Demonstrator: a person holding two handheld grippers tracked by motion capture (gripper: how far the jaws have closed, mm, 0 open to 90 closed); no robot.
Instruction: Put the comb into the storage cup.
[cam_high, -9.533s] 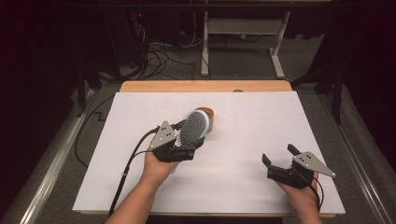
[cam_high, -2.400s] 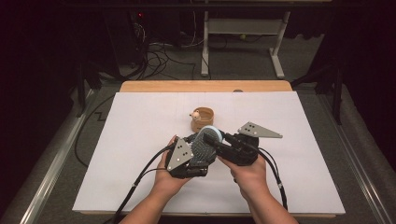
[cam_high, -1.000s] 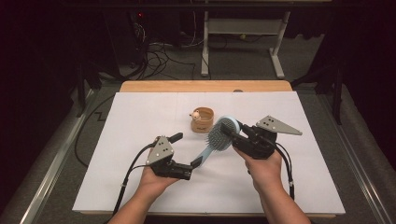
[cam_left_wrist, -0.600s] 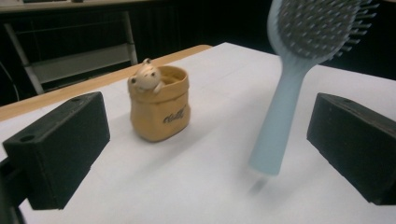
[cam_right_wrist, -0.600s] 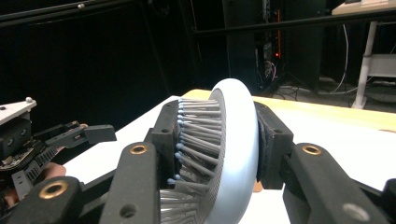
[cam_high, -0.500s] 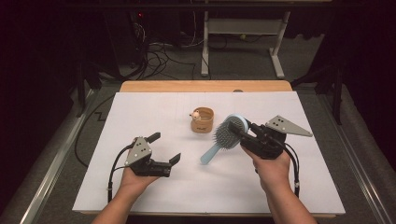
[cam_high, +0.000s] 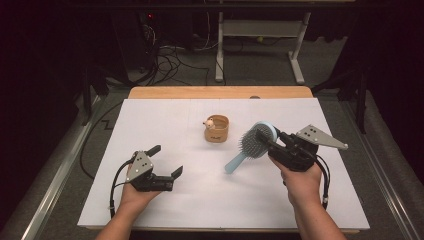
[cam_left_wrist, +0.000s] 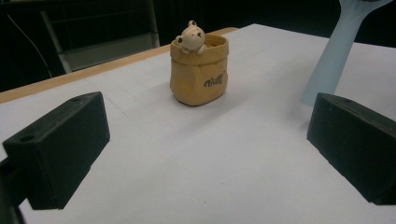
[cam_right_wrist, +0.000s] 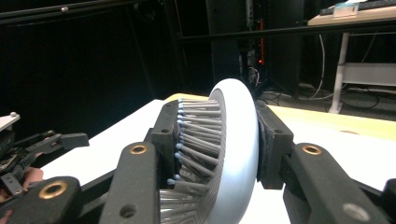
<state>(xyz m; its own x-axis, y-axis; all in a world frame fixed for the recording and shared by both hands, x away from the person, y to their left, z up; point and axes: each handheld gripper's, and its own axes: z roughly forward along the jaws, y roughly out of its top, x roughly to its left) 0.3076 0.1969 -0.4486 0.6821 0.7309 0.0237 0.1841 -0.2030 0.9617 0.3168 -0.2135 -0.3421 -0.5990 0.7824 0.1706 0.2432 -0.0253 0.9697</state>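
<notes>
Two right gripper (cam_high: 263, 141) jaws clamp hairbrush (cam_high: 257, 140) head.

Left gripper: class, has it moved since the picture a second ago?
Yes. The left gripper has drawn back leftward toward the table's near edge, away from the bear pot.

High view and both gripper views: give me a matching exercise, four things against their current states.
Things:
1. light blue hairbrush
2. tan pouch-shaped cup with a bear figure
3. left gripper
4. right gripper

States:
A. jaws apart, nothing between them
B. standing upright on the white sheet
C. shut on the brush head
D. held by its head, handle angled down

Pairs: 1-D, 2-B, 3-A, 4-C
</notes>
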